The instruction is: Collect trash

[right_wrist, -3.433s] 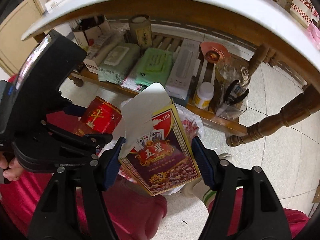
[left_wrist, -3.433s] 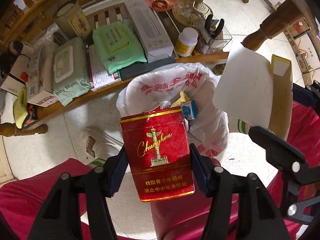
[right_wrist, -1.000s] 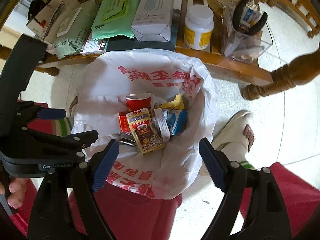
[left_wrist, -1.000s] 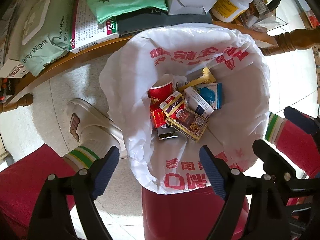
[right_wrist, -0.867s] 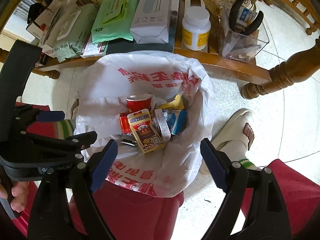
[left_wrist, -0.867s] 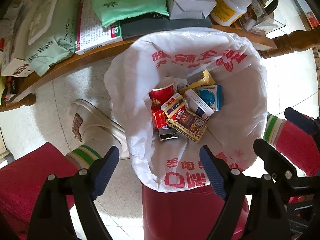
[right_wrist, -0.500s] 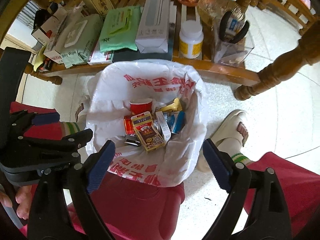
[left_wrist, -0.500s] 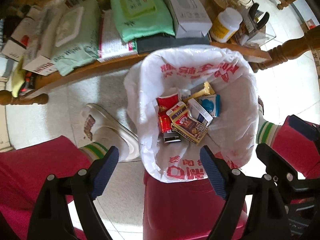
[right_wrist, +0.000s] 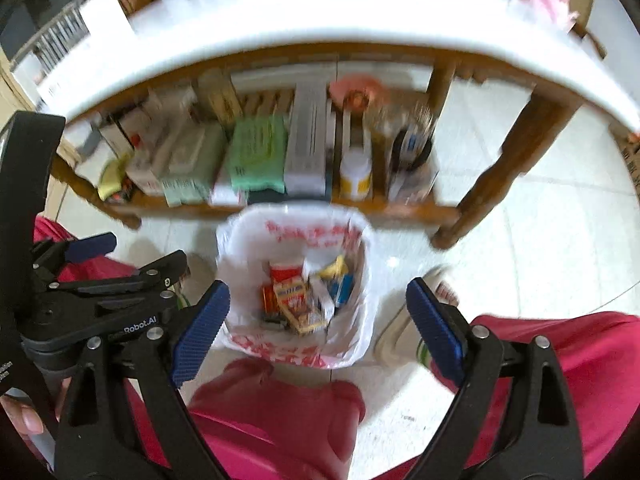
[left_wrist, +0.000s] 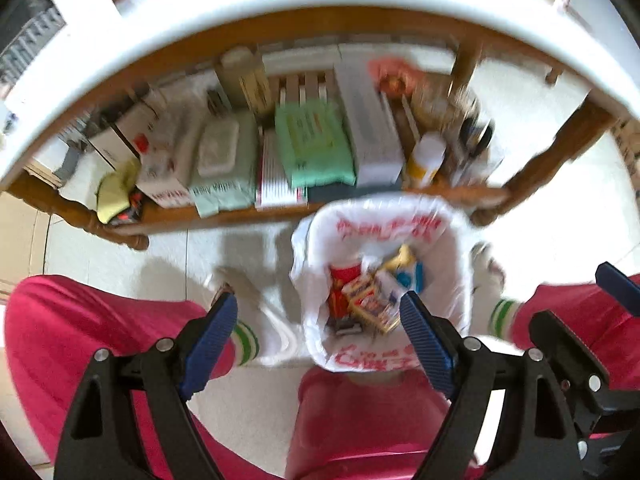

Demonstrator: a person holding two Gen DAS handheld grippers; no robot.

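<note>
Trash bag stands upright, mouth up, beneath both wide-open, empty hand-held grippers.

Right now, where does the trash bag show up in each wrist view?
Left wrist: the trash bag sits right of centre, partly behind the left gripper's right-hand finger.
Right wrist: the bag sits at centre, framed between the right gripper's open fingers.
Shared landmark: the green pack on the shelf beyond the bag.

Bright, perhaps overexposed floor; heavy motion blur, fisheye-bent edges.
</note>
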